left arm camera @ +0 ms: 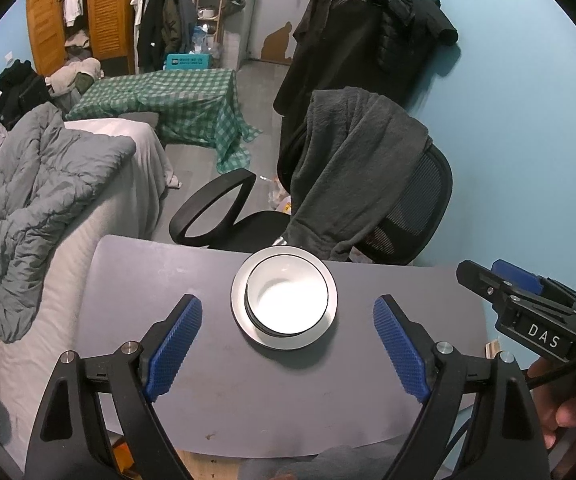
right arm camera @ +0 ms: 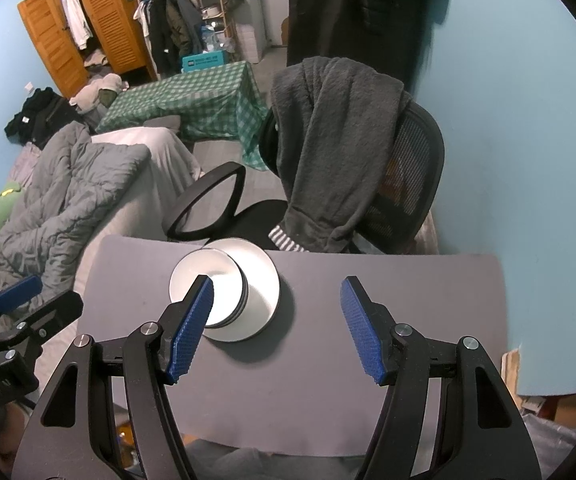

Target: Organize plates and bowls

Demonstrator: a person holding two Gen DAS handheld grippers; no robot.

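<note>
Bowls (left arm camera: 287,300) sit nested on plate (left arm camera: 244,316) (both grippers (left arm camera: 288,342) (right arm camera: 278,326) gape, empty).

Pale blue walls (left arm camera: 528,128) close in a cluttered bedroom with a grey floor (left arm camera: 264,92). Nearest is a grey desk mat (left arm camera: 168,280); behind it a black mesh office chair (left arm camera: 420,208) carries a dark grey fleece garment (left arm camera: 352,160). On the left a bed (left arm camera: 100,216) holds a rumpled grey quilt (left arm camera: 36,188). Farther off stand a table under a green checked cloth (left arm camera: 176,100), an orange louvred wardrobe (left arm camera: 108,8), a clothes rail of dark coats (left arm camera: 164,24) and a grey door (left arm camera: 272,12).
</note>
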